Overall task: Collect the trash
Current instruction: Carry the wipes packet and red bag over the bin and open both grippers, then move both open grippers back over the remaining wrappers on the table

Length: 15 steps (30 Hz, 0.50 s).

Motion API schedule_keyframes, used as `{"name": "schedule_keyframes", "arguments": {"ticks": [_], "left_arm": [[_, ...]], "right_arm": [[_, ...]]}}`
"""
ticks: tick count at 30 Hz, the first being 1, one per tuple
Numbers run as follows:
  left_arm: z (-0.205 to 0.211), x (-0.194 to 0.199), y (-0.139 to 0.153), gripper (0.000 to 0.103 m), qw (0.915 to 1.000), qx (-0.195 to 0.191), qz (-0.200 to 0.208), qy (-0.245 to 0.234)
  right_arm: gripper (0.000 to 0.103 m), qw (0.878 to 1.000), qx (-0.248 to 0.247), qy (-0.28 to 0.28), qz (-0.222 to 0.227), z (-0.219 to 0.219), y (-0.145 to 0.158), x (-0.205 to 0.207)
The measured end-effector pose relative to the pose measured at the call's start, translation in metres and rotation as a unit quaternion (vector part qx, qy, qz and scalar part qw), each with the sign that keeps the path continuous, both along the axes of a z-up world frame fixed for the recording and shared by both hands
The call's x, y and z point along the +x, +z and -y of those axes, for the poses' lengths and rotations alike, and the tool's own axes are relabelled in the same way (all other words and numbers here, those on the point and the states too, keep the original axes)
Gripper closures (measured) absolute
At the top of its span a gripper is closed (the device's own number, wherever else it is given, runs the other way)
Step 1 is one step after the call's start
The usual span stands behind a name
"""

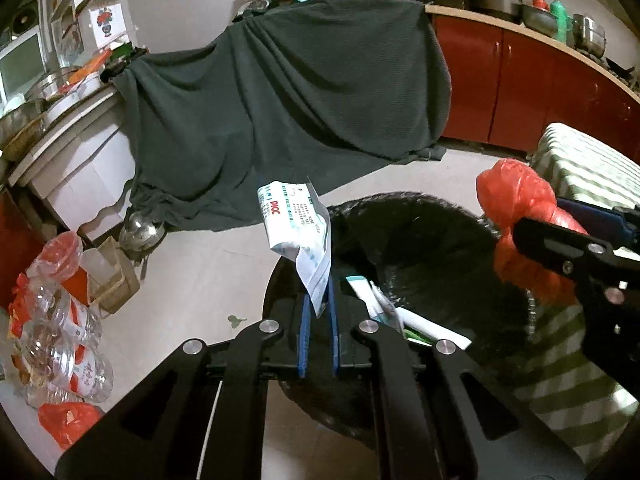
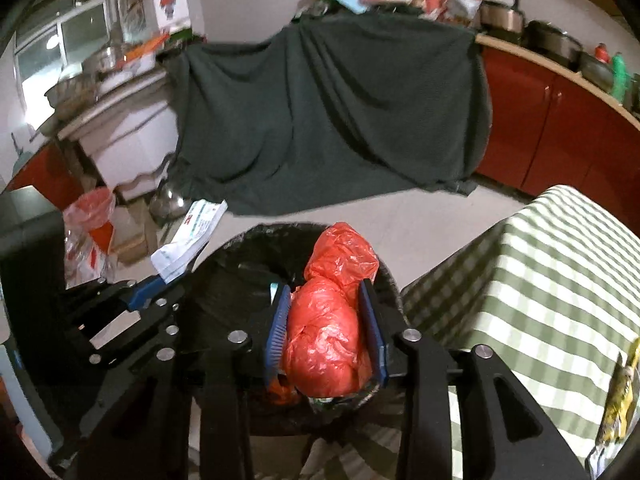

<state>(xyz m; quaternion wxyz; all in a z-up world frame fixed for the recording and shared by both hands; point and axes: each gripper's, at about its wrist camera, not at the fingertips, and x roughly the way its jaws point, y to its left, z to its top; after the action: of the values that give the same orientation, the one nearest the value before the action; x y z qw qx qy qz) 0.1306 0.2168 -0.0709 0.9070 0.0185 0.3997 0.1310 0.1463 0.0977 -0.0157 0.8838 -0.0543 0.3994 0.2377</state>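
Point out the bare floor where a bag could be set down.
Bare tile lies between the black bin and the draped dark cloth, and left of the bin toward the clear bottles. The corner by those bottles and the cardboard box is crowded.

Count of items around the black-lined bin [image 2: 240, 248]

Two grippers above the bin: one [image 1: 319, 300] carries one white packet [image 1: 294, 220], the other [image 2: 326, 312] one red bag [image 2: 332, 320]; one checked cloth [image 2: 540, 280] beside it.
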Motion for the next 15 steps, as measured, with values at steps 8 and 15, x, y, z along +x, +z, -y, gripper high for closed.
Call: {"name": "schedule_keyframes", "arguments": {"ticks": [8, 15], "left_arm": [[-0.008, 0.011, -0.011, 0.091, 0.9998, -0.013, -0.010, 0.005], [-0.005, 0.002, 0.003, 0.063, 0.9997, -0.022, 0.007, 0.007]], "right_arm": [[0.050, 1.000, 0.011, -0.020, 0.020, 0.006, 0.007, 0.002], [0.050, 0.999, 0.021, -0.031, 0.036, 0.026, 0.021, -0.009]]}}
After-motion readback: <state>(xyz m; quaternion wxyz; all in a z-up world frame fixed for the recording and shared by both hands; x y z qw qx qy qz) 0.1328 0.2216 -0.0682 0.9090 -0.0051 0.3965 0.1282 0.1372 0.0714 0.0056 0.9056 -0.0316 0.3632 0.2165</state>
